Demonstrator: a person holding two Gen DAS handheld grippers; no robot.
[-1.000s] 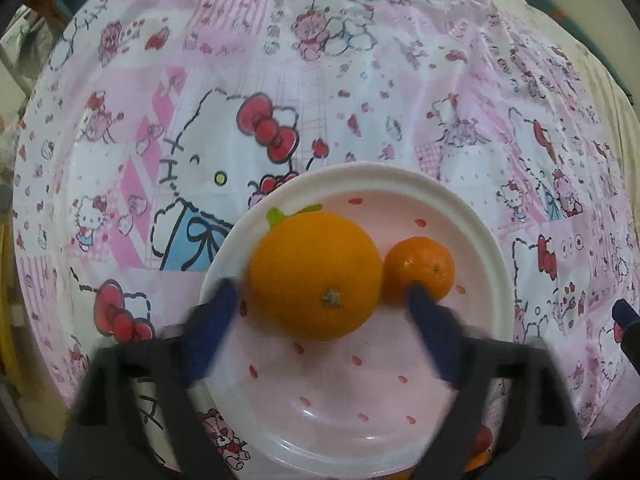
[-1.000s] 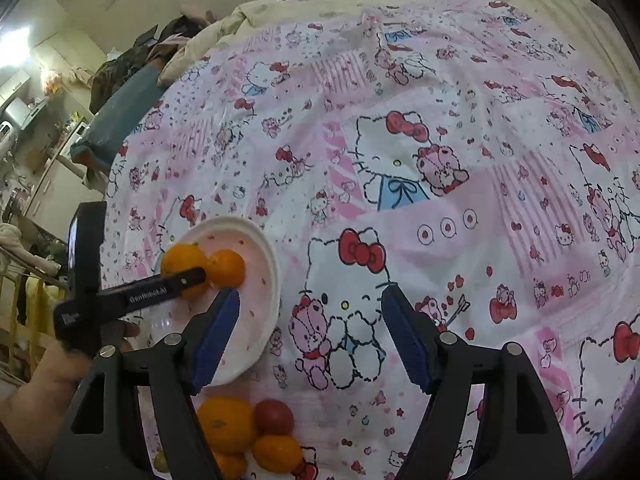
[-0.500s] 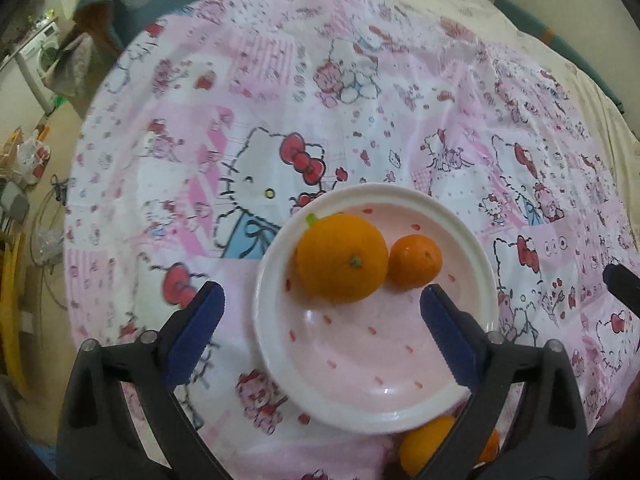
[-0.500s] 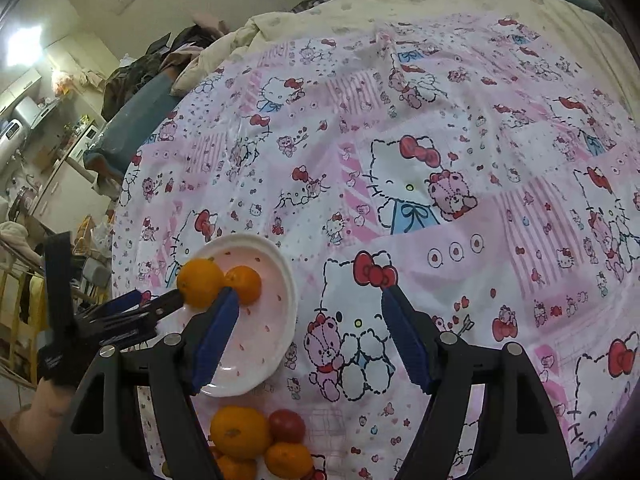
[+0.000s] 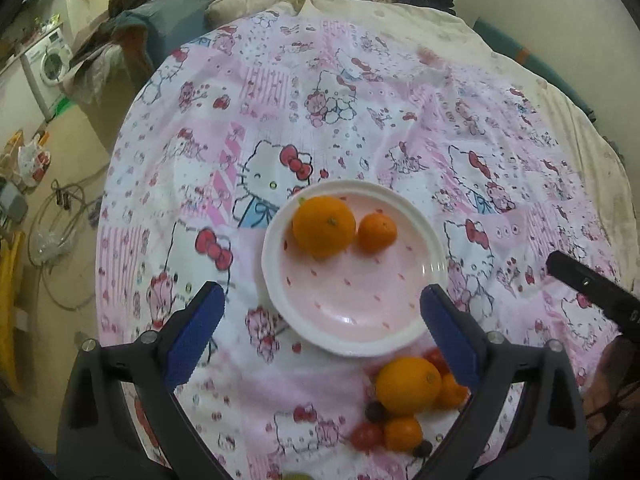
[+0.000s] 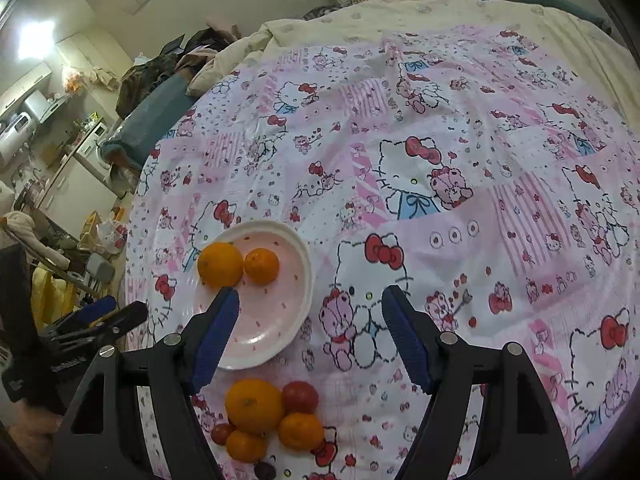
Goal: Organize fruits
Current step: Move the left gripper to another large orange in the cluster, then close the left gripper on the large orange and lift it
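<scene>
A pink plate with a white rim (image 5: 267,264) lies on the Hello Kitty sheet. On it rest a large orange (image 5: 324,226) and a small mandarin (image 5: 377,232), touching each other. My left gripper (image 5: 319,296) hangs above the plate's near half, open and holding nothing. Closer to me is a loose pile of fruit: a big orange (image 5: 408,386), smaller mandarins (image 5: 403,434) and a tomato (image 5: 367,436). In the right wrist view my right gripper (image 6: 310,296) is open and empty over the plate's right rim (image 6: 308,276), with the pile (image 6: 254,404) below it.
The bed's edge curves down the left, with the floor, cables and a washing machine (image 5: 50,62) beyond. A cream blanket (image 6: 440,4) covers the far side. One right gripper finger (image 5: 588,284) juts in at the right. A hand holds the left gripper (image 6: 128,307).
My left gripper has let go of the large orange, widened, and drawn back and up from the plate, so the fruit pile now shows. The right gripper has shifted slightly.
</scene>
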